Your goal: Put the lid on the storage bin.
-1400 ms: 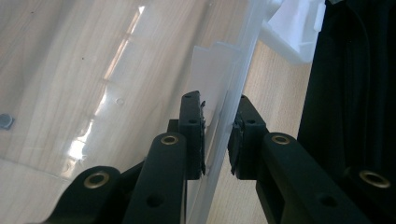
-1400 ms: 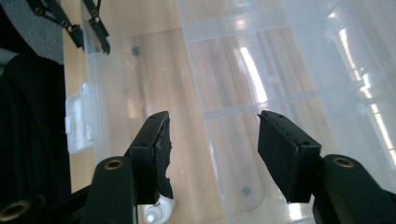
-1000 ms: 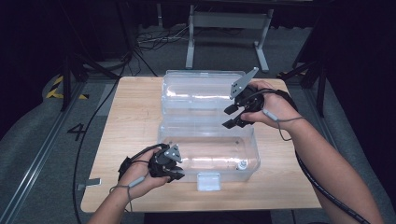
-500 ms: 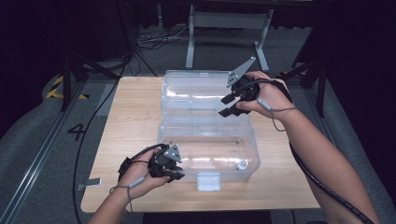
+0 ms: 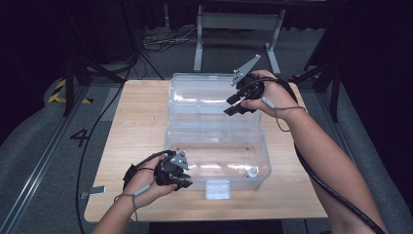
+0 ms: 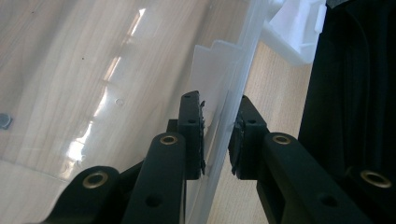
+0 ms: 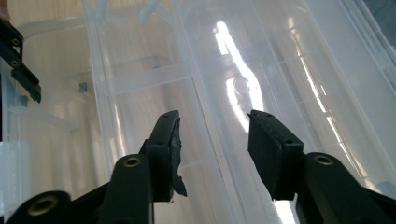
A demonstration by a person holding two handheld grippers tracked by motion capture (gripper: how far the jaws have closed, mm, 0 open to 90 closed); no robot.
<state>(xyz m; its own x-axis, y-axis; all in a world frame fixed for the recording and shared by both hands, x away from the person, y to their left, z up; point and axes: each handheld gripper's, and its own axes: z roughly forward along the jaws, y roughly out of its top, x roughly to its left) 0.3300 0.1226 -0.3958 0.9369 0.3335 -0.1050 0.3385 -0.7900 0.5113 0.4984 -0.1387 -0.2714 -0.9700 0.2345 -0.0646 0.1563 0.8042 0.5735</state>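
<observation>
Gripping the clear box (image 5: 219,163) wall, left claw (image 6: 217,140); right claw (image 7: 212,149) unclenched, closing, lid glare-blurred.

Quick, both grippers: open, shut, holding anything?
Left gripper: shut on the box wall.
Right gripper: open, jaws just closing, nothing between them, over the lid.
</observation>
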